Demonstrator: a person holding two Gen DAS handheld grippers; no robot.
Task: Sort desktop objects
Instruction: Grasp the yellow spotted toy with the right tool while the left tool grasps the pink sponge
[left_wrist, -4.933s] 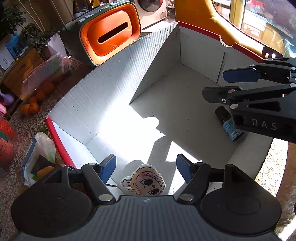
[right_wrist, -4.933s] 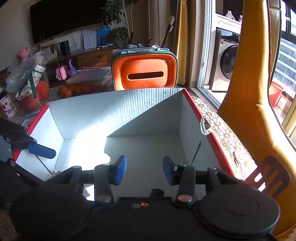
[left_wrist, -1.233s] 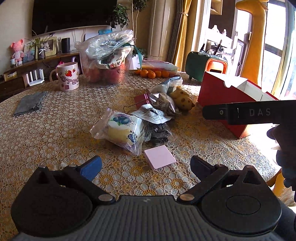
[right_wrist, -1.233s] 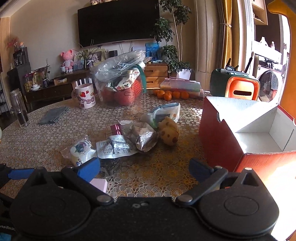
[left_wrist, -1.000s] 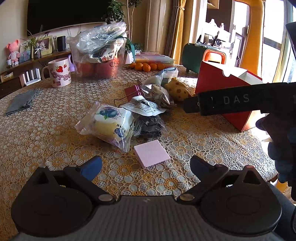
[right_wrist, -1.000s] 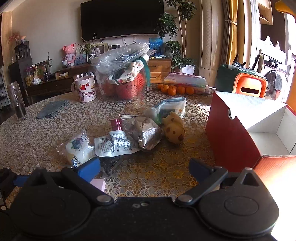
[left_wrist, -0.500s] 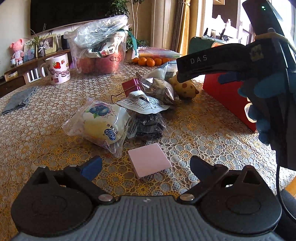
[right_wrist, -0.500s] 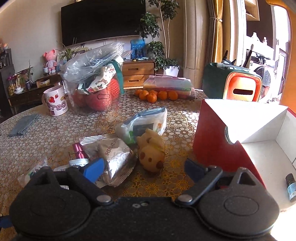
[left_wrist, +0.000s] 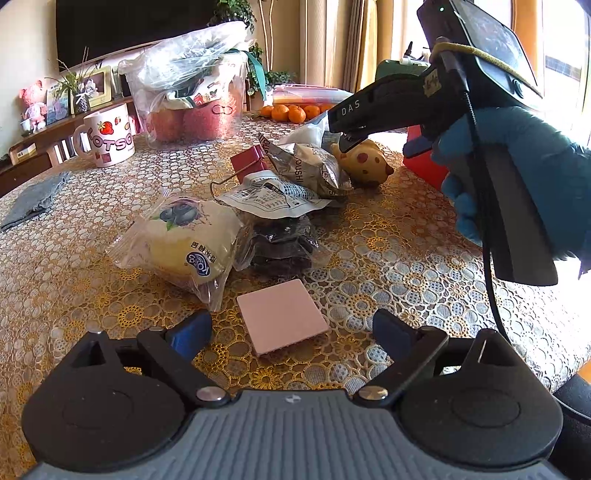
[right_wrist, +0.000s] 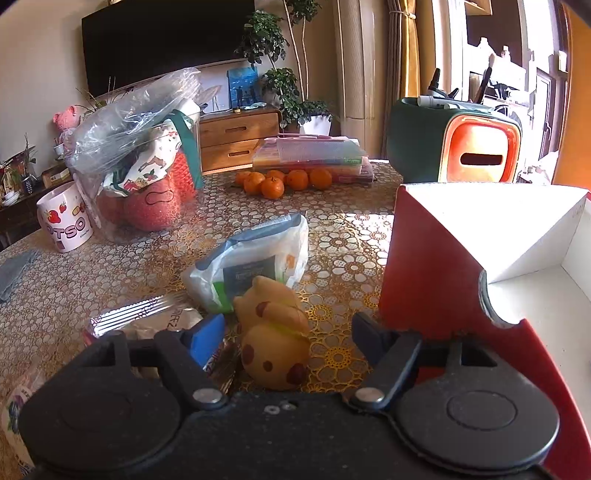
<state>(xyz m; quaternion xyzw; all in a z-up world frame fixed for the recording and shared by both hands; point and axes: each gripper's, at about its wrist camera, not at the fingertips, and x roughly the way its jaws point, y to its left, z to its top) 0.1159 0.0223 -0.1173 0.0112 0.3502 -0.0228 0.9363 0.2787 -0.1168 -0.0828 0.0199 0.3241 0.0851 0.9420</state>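
Observation:
My left gripper (left_wrist: 291, 330) is open, low over the table, with a pink square pad (left_wrist: 282, 320) lying between its fingers. Behind the pad lie a blueberry bun packet (left_wrist: 184, 240), a dark snack bag (left_wrist: 284, 243), a white label packet (left_wrist: 273, 197), a silver foil packet (left_wrist: 306, 170) and a red binder clip (left_wrist: 249, 158). My right gripper (right_wrist: 288, 338) is open around a yellow spotted toy (right_wrist: 275, 339), which also shows in the left wrist view (left_wrist: 364, 164). The red box with white inside (right_wrist: 436, 266) stands to the right.
A wet-wipe pack (right_wrist: 255, 266) lies behind the toy. Further back stand a strawberry mug (left_wrist: 107, 138), a plastic bag of red fruit (left_wrist: 192, 96), several tangerines (right_wrist: 280, 181) and an orange-green case (right_wrist: 469, 147). A grey cloth (left_wrist: 33, 199) lies at far left.
My right gripper has moved forward and down over the yellow toy, which now sits between its open fingers. My left gripper has come closer to the pink pad.

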